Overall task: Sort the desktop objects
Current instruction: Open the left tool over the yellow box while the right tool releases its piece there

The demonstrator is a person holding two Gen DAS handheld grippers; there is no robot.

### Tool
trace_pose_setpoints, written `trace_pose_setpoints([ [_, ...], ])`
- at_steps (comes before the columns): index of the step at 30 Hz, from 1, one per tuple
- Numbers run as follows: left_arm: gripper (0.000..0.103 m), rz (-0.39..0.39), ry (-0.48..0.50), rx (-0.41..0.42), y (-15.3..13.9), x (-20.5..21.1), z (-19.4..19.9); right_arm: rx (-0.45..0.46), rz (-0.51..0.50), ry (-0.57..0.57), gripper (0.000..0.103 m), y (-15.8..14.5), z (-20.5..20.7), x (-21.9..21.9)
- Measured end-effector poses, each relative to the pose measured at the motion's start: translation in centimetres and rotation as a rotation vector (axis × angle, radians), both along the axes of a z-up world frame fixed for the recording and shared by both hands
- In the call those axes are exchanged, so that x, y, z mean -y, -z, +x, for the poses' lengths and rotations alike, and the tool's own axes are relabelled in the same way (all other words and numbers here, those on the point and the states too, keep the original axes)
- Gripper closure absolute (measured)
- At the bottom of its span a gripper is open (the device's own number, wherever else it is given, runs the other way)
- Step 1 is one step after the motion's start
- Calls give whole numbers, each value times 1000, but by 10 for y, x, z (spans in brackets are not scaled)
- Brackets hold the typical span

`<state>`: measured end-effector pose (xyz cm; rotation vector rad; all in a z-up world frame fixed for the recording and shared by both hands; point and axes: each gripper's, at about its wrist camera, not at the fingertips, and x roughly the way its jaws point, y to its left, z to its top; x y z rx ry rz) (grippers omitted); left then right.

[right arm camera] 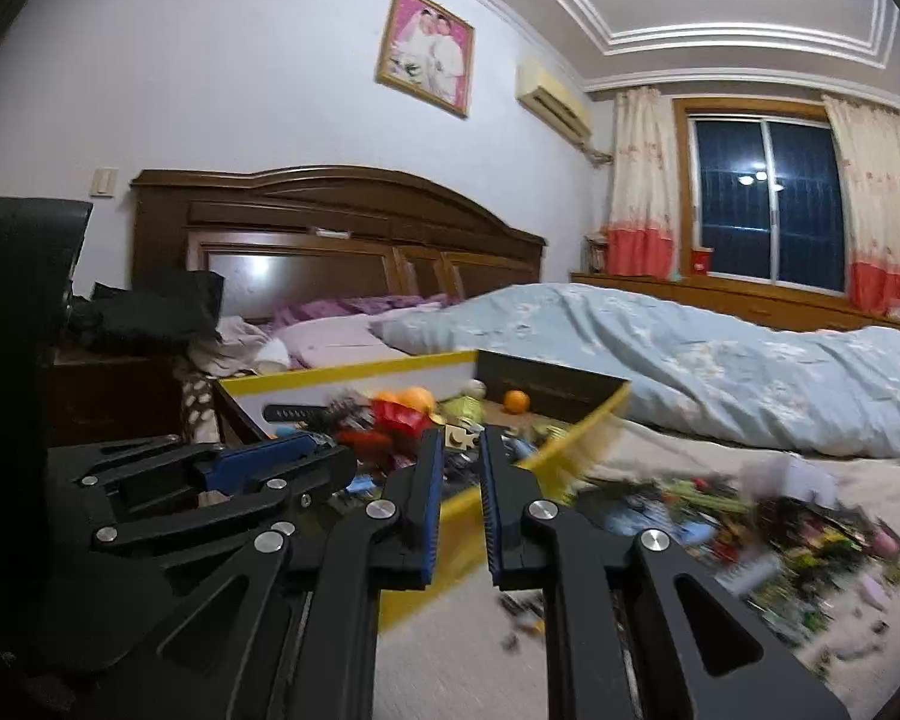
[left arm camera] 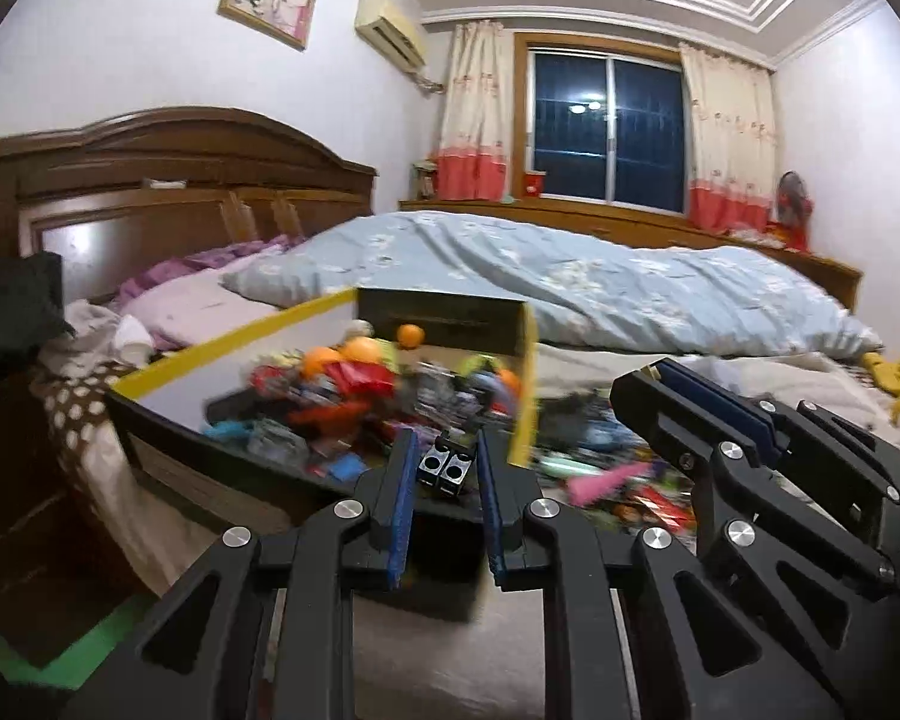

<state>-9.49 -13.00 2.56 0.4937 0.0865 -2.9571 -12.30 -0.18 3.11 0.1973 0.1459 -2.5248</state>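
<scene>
Left wrist view: my left tool (left arm camera: 447,468) grips a black block (left arm camera: 447,468) near the open box (left arm camera: 234,342) on the bed (left arm camera: 660,372). No readable writing.

Right wrist view: my right tool (right arm camera: 461,450) pinches a small tan piece (right arm camera: 459,438); loose toys (right arm camera: 780,534) lie scattered beside the box.

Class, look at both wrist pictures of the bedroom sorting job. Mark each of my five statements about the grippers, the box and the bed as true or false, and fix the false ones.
1. The left gripper holds a small black block. True.
2. The right gripper holds an orange ball. False: it is shut on a small beige piece; the orange balls lie in the box.
3. The box with yellow edges is empty. False: it is full of mixed toys.
4. Small things lie loose on the bed beside the box. True.
5. The blanket is red. False: it is pale blue.
</scene>
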Motion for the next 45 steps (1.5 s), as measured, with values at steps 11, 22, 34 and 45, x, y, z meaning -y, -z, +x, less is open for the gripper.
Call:
trace_pose_setpoints([
  [11, 84, 7, -142, 70, 31, 39, -60, 205, -40, -171, 90, 32, -93, 44],
  [22, 77, -20, -204, 64, 32, 37, -57, 165, 11, -79, 80, 33, -89, 48],
  [34, 75, -57, -266, 64, 29, 29, -40, 113, 66, 15, 66, 25, -70, 42],
  [45, 28, 36, -323, -77, 33, 29, 8, 115, -31, -2, 30, 28, -44, 5],
])
